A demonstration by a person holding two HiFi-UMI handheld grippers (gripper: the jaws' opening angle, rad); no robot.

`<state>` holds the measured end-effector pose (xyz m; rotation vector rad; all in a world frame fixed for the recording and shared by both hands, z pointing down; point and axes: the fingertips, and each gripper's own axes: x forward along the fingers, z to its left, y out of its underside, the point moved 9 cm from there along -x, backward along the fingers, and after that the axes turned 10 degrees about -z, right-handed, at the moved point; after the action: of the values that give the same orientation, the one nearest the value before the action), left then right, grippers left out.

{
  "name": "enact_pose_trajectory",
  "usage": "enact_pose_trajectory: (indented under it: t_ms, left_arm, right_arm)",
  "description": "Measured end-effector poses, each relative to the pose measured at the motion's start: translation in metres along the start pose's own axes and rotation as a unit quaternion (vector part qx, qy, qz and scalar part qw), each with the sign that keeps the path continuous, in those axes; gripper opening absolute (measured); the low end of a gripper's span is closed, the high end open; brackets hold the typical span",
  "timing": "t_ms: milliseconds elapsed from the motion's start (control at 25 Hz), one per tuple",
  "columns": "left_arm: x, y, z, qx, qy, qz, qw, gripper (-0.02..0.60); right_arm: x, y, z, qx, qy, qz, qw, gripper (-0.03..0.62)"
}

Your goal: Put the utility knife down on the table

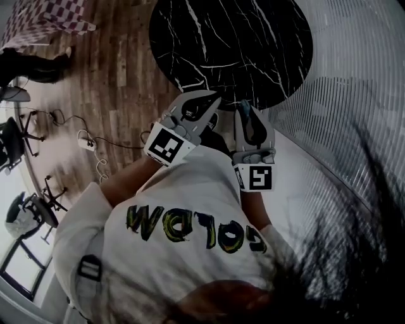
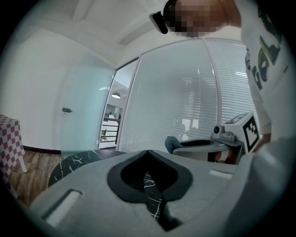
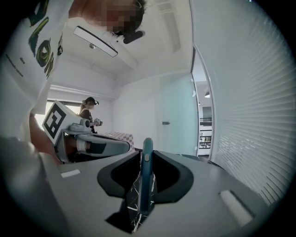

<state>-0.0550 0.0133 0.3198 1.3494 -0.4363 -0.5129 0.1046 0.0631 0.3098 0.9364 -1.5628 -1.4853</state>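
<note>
White soft cloth is closest: the person's shirt (image 1: 190,190), with yellow-green letters on it. Just past it, two gripper tools of smooth grey plastic are sitting side by side, close together.

The right gripper (image 3: 146,157) is pinching a thin teal-blue utility knife (image 3: 147,180) with a smooth, rounded body. The knife is standing on its edge between the dark rubbery pads. The jaws are only a little way apart, just as wide as the knife.

The left gripper (image 2: 149,157) is holding nothing. Its dark pads are meeting at the tips, leaving only a thin slit behind them.

The knife is being held up at the near edge of the round black stone table (image 1: 234,44) and is not lying on it. The shiny top is showing thin white lines like cracks.

Beyond the table, brown wooden floor planks (image 1: 120,69) are running off to the left. A pale frosted glass wall with thin straight stripes (image 1: 354,95) is curving round on the right. Far off, a cloth with red and white squares (image 1: 50,19) is hanging over another table.
</note>
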Motion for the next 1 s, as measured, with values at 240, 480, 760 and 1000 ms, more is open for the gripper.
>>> enact_pose_trajectory:
  t_ms: [240,480,760,1000]
  left_arm:
    - [0.008,0.027,0.009,0.000,0.002,0.024,0.9997,0.002]
    - [0.013,0.048,0.013,-0.003,0.000,0.039,0.9992,0.001]
    - [0.019,0.072,0.024,-0.006,-0.001,0.050,0.9988,0.000]
    - [0.020,0.101,0.030,-0.017,-0.002,0.069,0.9974,0.000]
  right_arm:
    - [0.010,0.027,-0.012,0.003,-0.008,0.015,1.000,0.084]
    - [0.014,0.050,-0.021,0.010,-0.007,0.034,0.999,0.084]
    - [0.021,0.077,-0.026,0.016,-0.006,0.054,0.998,0.084]
    - [0.025,0.101,-0.027,0.022,-0.004,0.075,0.997,0.084]
